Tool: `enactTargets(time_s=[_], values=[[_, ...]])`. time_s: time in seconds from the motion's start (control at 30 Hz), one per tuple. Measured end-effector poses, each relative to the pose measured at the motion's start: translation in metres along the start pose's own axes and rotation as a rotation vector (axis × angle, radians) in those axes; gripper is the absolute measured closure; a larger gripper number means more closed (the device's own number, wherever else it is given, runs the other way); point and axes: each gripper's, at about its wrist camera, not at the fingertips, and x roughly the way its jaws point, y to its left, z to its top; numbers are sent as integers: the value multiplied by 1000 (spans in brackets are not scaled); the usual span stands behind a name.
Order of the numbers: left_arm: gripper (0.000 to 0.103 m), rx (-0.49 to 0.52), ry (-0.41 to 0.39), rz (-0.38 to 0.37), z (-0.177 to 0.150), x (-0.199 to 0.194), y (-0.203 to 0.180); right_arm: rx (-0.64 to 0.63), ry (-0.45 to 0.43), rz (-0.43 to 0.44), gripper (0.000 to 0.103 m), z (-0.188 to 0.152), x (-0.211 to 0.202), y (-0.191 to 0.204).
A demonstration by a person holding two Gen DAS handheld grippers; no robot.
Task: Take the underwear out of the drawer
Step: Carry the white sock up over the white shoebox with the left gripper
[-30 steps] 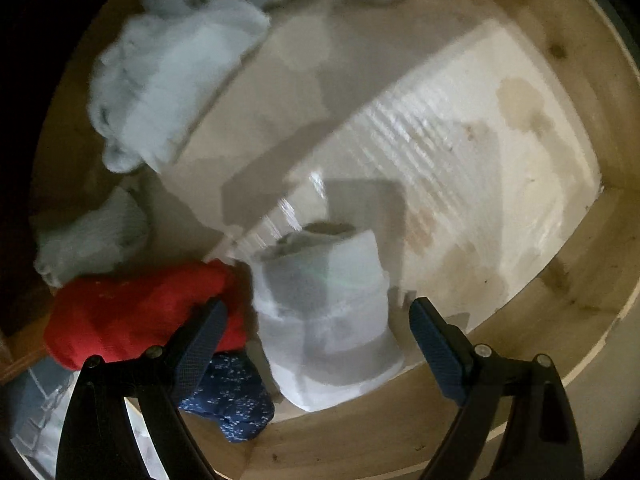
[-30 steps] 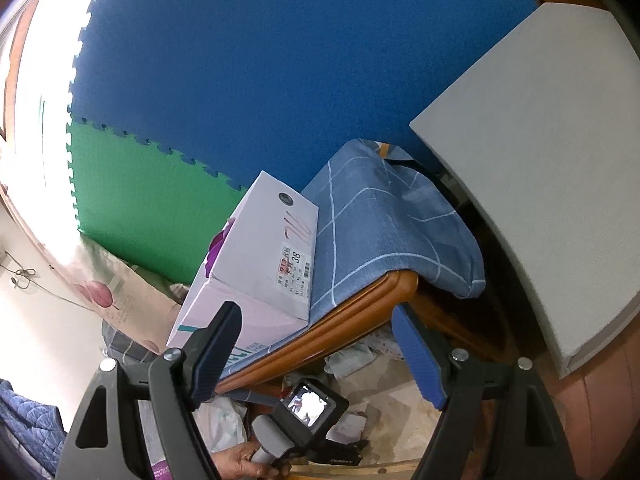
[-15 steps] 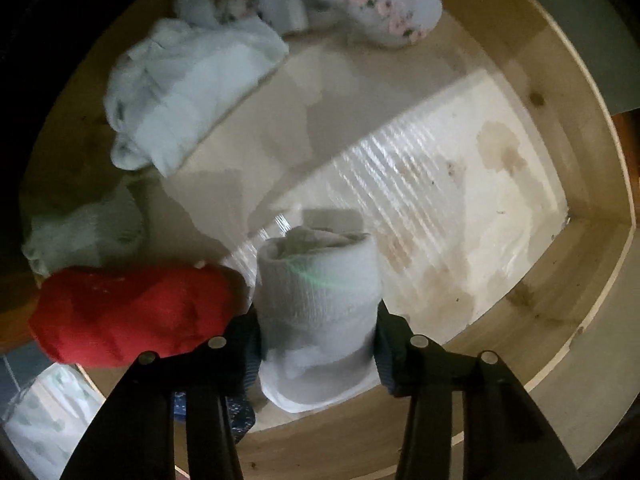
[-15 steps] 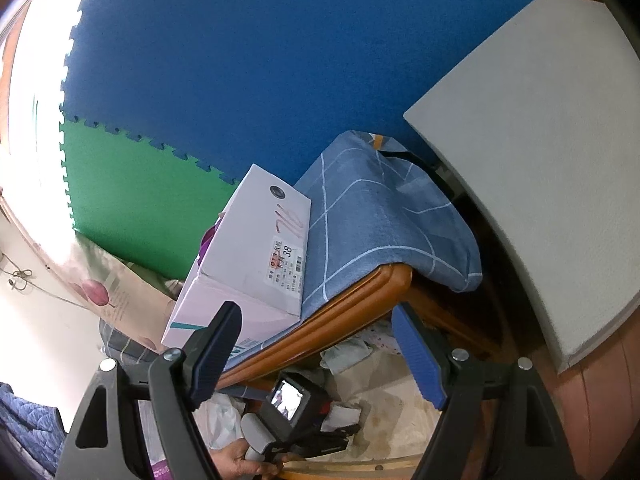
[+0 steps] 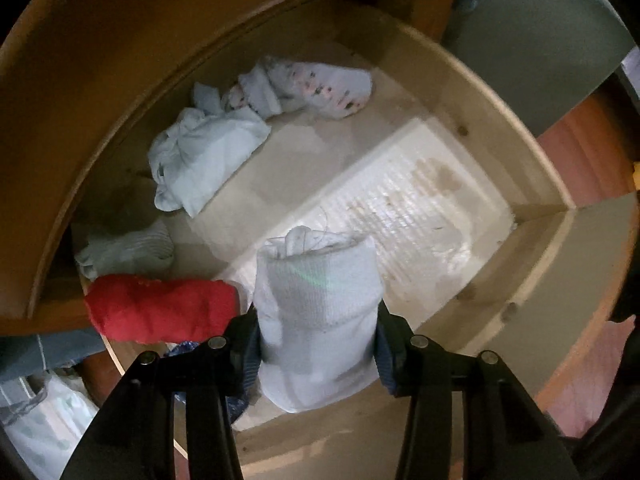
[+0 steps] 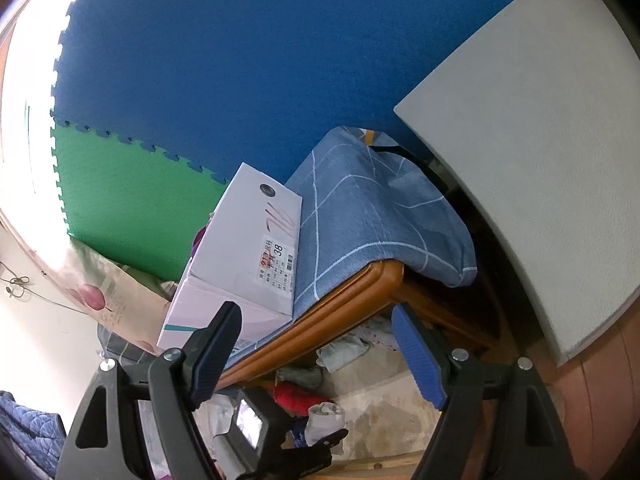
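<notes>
My left gripper (image 5: pixel 318 354) is shut on a rolled white piece of underwear (image 5: pixel 316 312) and holds it above the front of the open wooden drawer (image 5: pixel 532 248). The same roll (image 6: pixel 326 420) shows small in the right wrist view, in the left gripper. A red roll (image 5: pixel 160 308), a pale blue bundle (image 5: pixel 200 160), a grey-striped piece (image 5: pixel 128 248) and a floral piece (image 5: pixel 320 86) lie in the drawer. My right gripper (image 6: pixel 316 358) is open and empty, held high above the drawer.
A dark blue patterned piece (image 5: pixel 188 350) lies under the left fingers. A pink shoebox (image 6: pixel 240 256) and a blue checked cloth (image 6: pixel 372 208) sit on the wooden cabinet top (image 6: pixel 340 300). A grey panel (image 6: pixel 540 160) stands at the right. Blue and green foam mats (image 6: pixel 200 60) cover the wall.
My left gripper closed on the white roll and has lifted it back away from the drawer bottom. The right gripper has hardly moved.
</notes>
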Motion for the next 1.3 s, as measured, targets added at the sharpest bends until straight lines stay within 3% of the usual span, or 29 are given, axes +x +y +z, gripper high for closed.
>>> enactTargets(time_s=[0.4, 0.8, 1.3], values=[[59, -62, -114, 0, -22, -42, 9, 22, 21, -14, 23, 0, 4, -4], [59, -114, -261, 42, -38, -112, 9, 22, 36, -28, 23, -2, 7, -4], [59, -103, -374, 68, -38, -187, 8, 23, 64, -37, 23, -3, 12, -5]])
